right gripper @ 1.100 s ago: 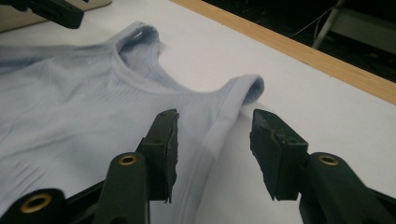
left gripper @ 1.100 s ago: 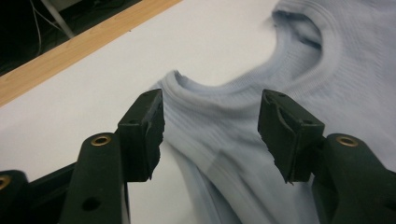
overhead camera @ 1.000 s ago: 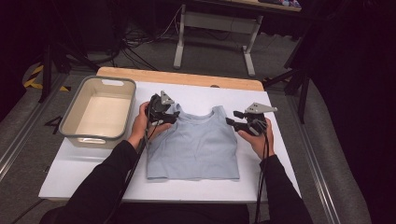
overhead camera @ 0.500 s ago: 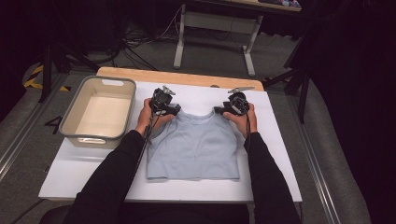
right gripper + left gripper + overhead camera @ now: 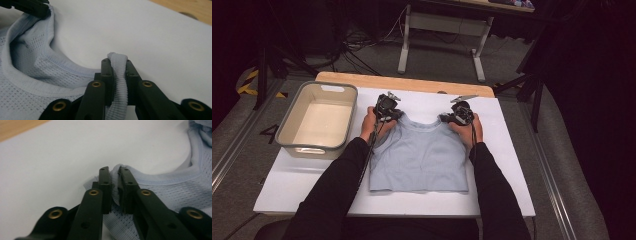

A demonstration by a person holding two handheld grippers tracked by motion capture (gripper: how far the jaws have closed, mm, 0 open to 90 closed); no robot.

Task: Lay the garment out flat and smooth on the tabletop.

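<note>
1. Grip comes first: we have the left gripper and the right gripper each clamped on a shoulder strap of the pale blue mesh top, which lies flat on the white surface, fingers having just closed on the fabric.
2. Thin bites near the strap edges could slip out if we lift fast.
3. Uneven pulling would stretch the neckline or twist the top.
4. Swinging left, we might snag the bin.

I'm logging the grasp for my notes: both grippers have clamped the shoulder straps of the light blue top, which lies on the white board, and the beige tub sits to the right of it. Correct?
Not quite. In the high view the beige tub sits to the left of the light blue top, beside the left gripper. The rest holds: left and right gripper each pinch a strap on the white board.
</note>
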